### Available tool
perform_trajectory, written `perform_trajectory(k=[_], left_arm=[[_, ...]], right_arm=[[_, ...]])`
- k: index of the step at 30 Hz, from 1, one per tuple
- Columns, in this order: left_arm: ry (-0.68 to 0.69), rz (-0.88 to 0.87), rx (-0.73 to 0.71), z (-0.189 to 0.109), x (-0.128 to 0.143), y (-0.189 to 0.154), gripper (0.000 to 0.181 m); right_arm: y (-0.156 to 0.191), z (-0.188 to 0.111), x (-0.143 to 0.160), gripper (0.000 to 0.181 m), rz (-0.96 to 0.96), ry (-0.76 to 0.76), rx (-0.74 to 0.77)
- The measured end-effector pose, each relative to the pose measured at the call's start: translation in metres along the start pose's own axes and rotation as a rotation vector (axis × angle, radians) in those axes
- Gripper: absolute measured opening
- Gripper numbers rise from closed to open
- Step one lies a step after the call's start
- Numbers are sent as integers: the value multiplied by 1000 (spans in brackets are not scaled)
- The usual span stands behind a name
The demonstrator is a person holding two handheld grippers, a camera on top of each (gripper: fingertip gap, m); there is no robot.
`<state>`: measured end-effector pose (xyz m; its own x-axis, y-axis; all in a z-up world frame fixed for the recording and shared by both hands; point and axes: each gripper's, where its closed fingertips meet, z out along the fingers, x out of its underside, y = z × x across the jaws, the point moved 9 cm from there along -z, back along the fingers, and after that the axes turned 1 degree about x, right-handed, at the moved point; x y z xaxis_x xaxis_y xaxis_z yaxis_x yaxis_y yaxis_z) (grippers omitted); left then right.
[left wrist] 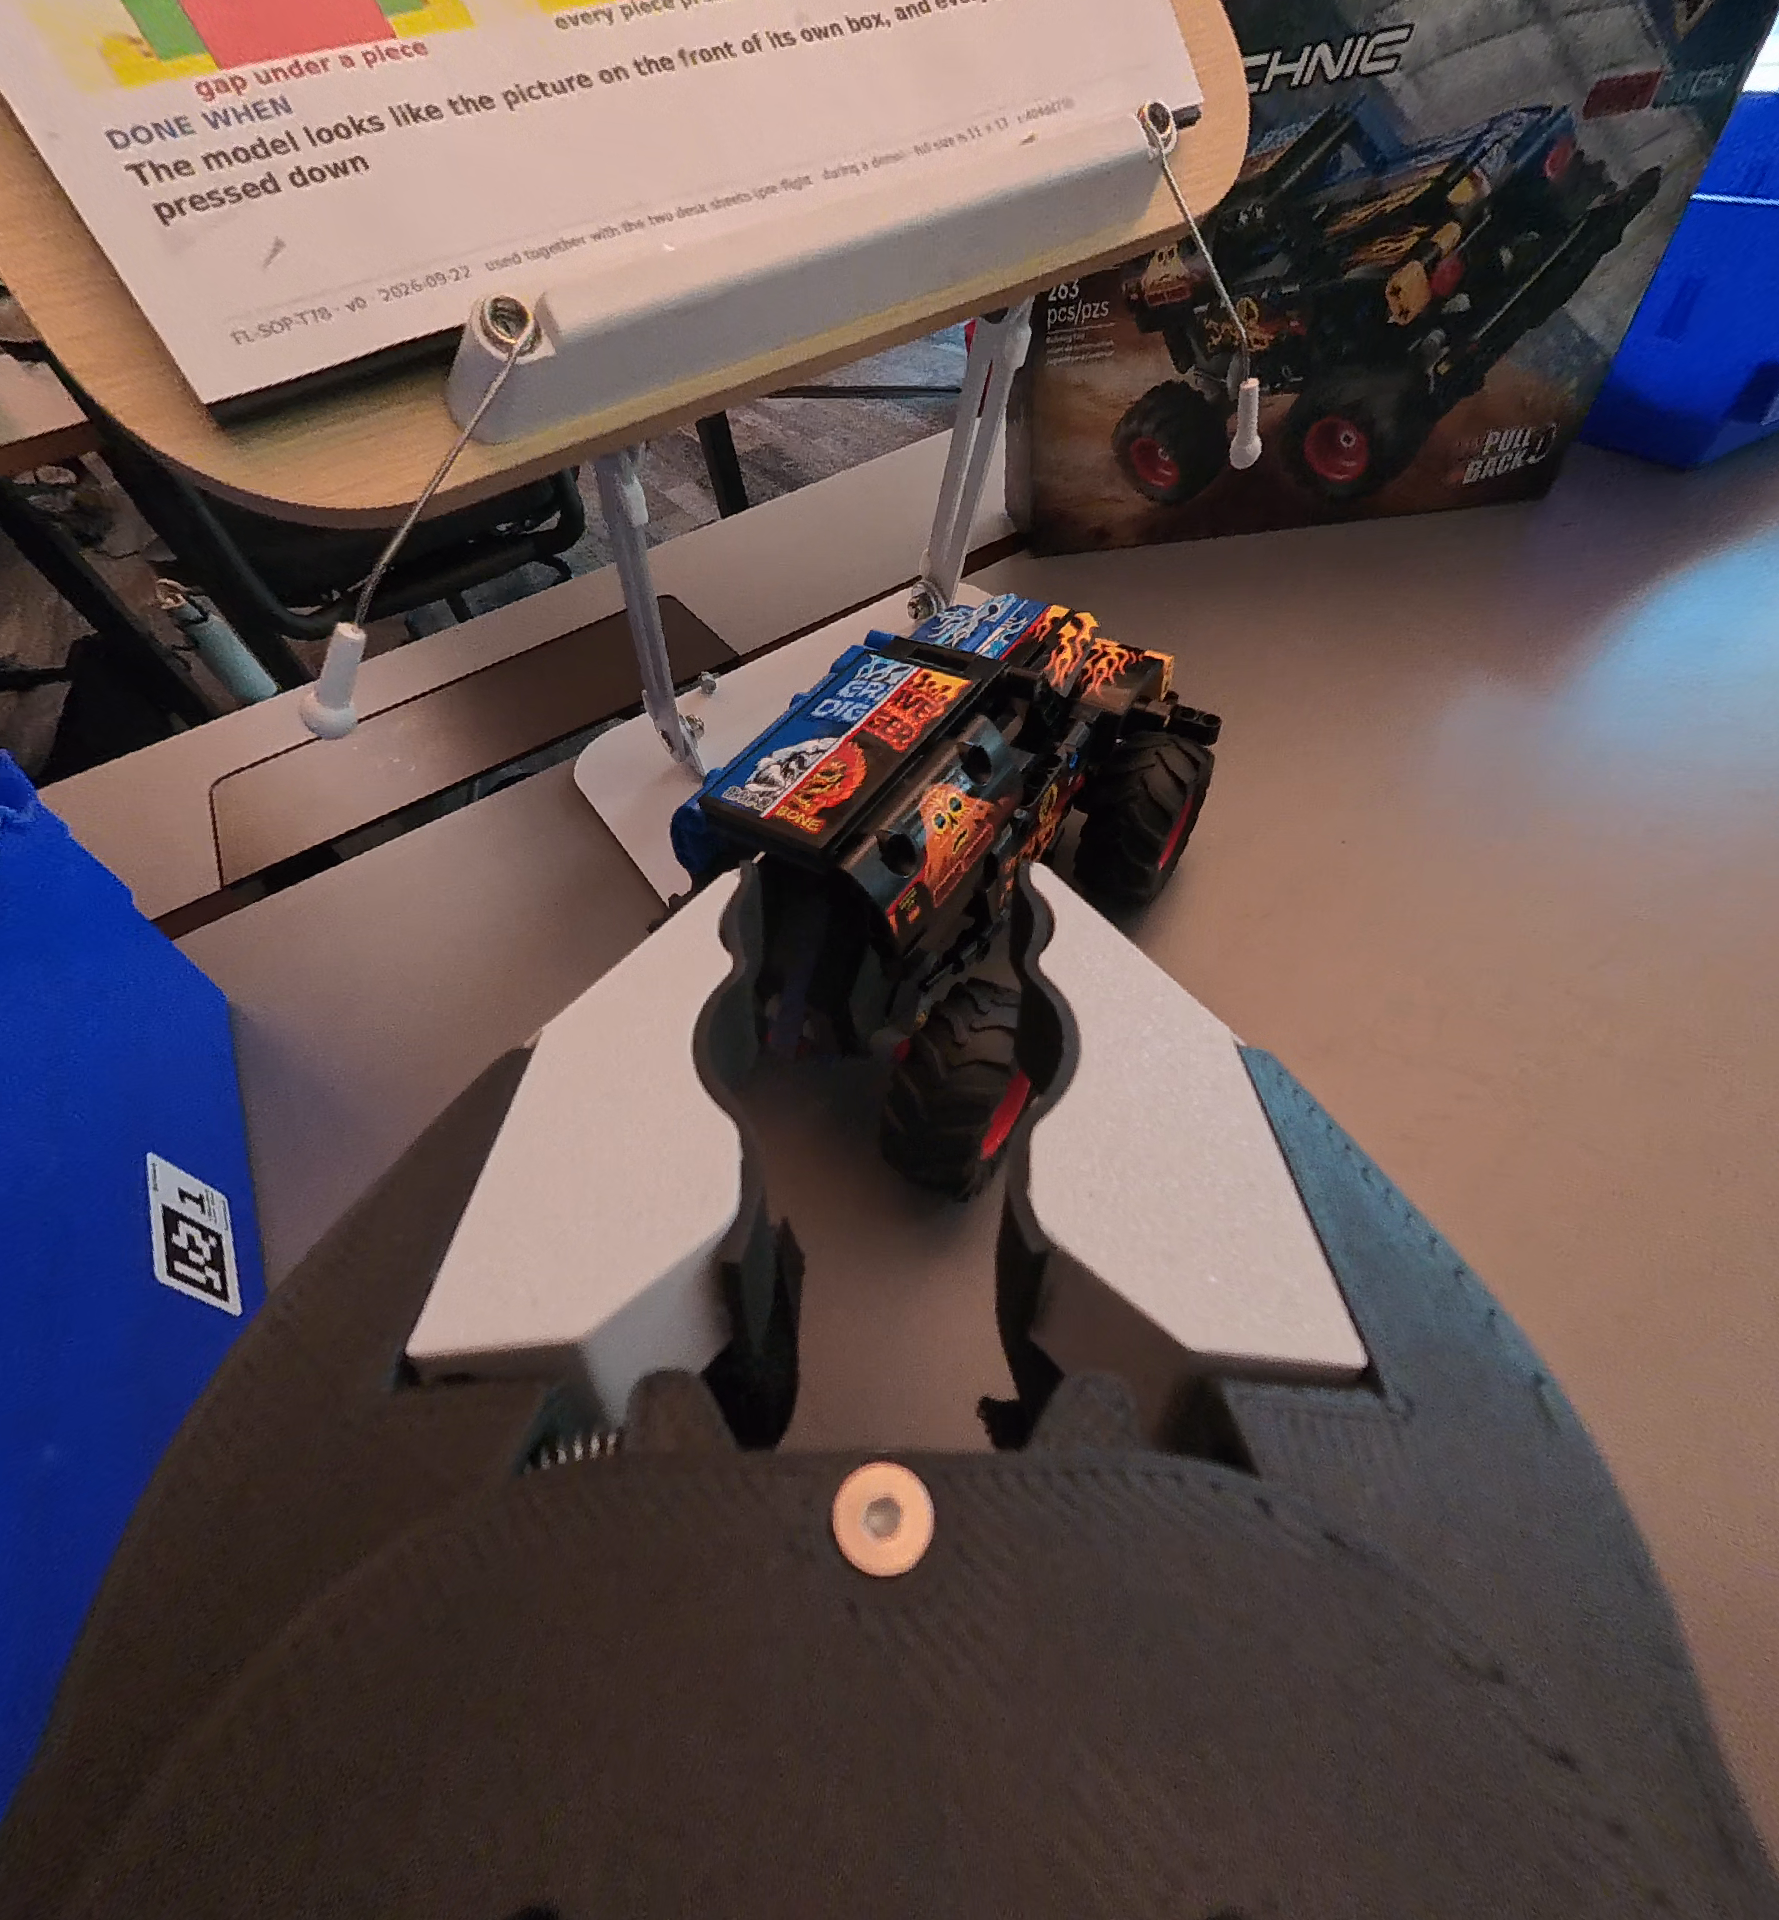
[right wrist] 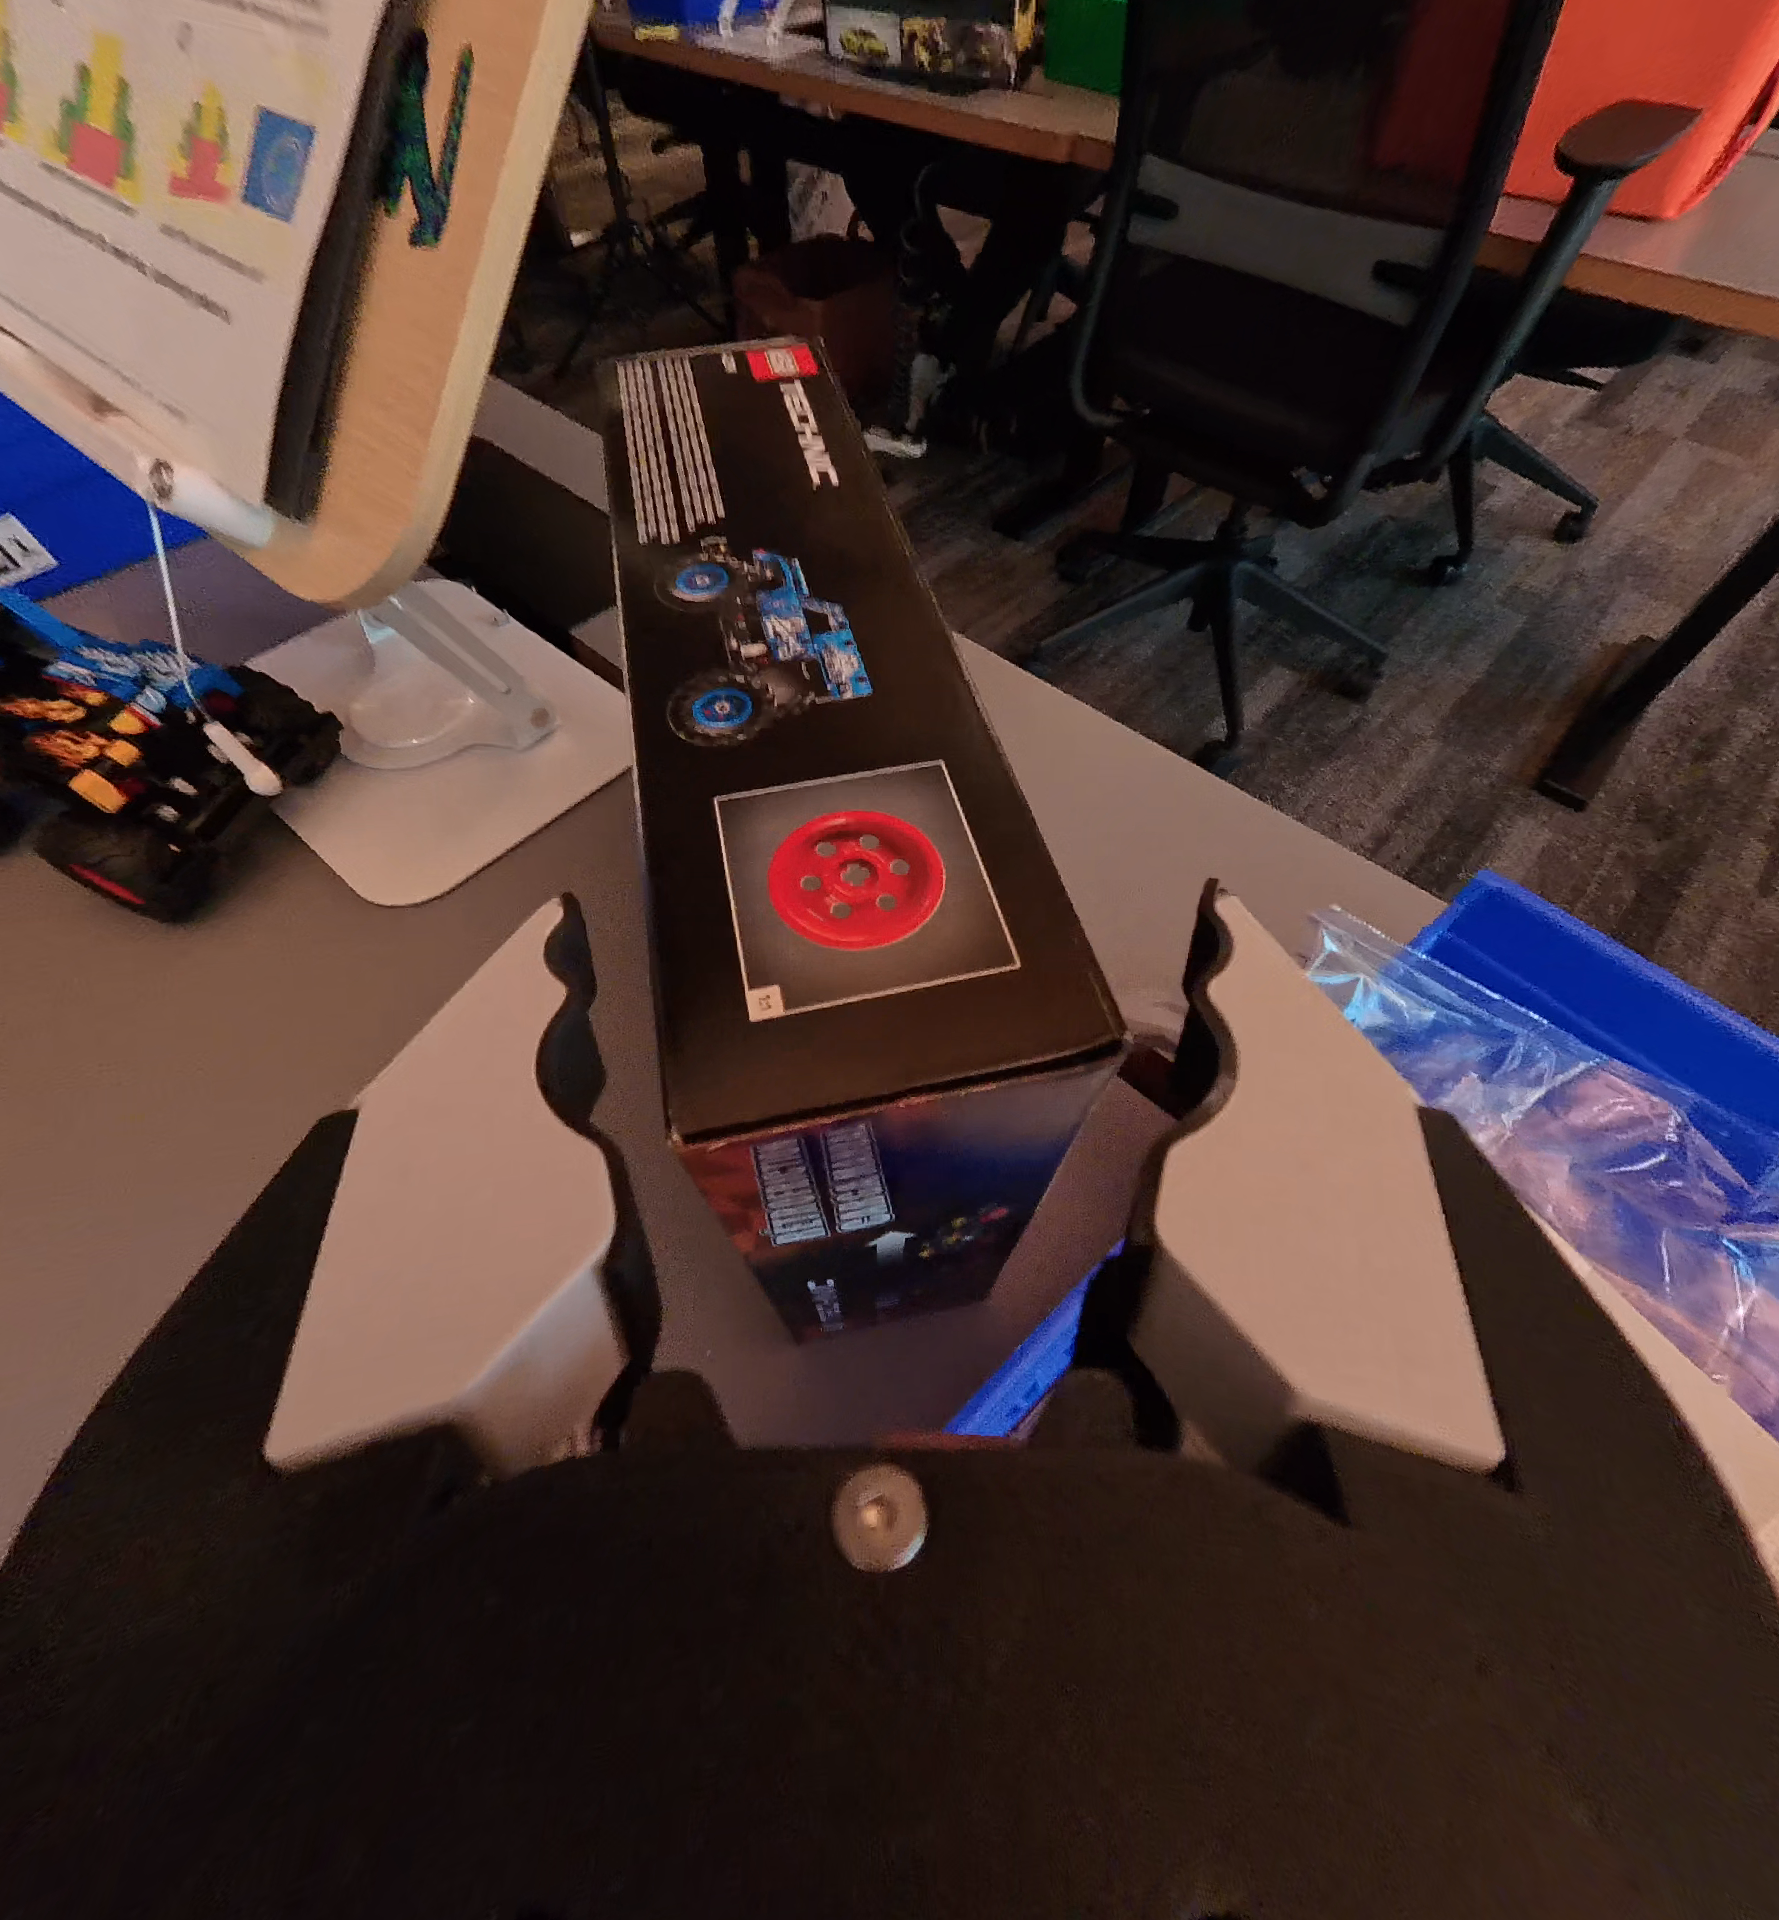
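Note:
A black, blue and orange toy monster truck [left wrist: 926, 790] stands on the grey table [left wrist: 1487, 935]. My left gripper [left wrist: 885, 914] is closed around its near end; the fingertips touch its sides below the roof, and one black tyre sits between the fingers. The truck also shows at the far left of the right wrist view [right wrist: 106, 748]. My right gripper [right wrist: 885, 914] is open and held over the near end of an upright black toy box [right wrist: 812, 644], with a gap on each side. The box also shows in the left wrist view [left wrist: 1384, 260].
A wooden document stand [left wrist: 656, 395] with a printed sheet leans over the truck on a white base [right wrist: 428, 790]. Blue bins stand left [left wrist: 54, 1143] and right [left wrist: 1737, 291]. A plastic bag [right wrist: 1591, 1143] lies on a blue bin. An office chair [right wrist: 1280, 364] stands beyond the table edge.

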<state>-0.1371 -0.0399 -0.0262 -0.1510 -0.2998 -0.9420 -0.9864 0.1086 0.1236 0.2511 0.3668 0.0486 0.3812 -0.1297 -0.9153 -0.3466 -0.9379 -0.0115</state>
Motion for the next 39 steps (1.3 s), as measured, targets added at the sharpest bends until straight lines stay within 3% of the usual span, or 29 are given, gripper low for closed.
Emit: perform_trajectory(k=[4, 11, 19, 27, 34, 39], left_arm=[[-3, -3, 3, 0, 0, 0, 46], [-14, -2, 0, -2, -1, 0, 46], [-58, 35, -6, -8, -9, -4, 44], [-132, 78, 41, -11, -27, -23, 46], [-185, 88, 309, 2, -62, -79, 74], [-55, 176, 529, 33, -71, -135, 101]], right_arm=[[7, 7, 5, 95, -37, 27, 18], [27, -2, 6, 94, -7, 48, 44], [65, -64, 10, 92, -5, 7, 136], [108, -132, 35, 92, 27, -39, 127], [151, -172, 59, 92, -23, -87, -13], [173, -176, 81, 93, -107, -58, -170]])
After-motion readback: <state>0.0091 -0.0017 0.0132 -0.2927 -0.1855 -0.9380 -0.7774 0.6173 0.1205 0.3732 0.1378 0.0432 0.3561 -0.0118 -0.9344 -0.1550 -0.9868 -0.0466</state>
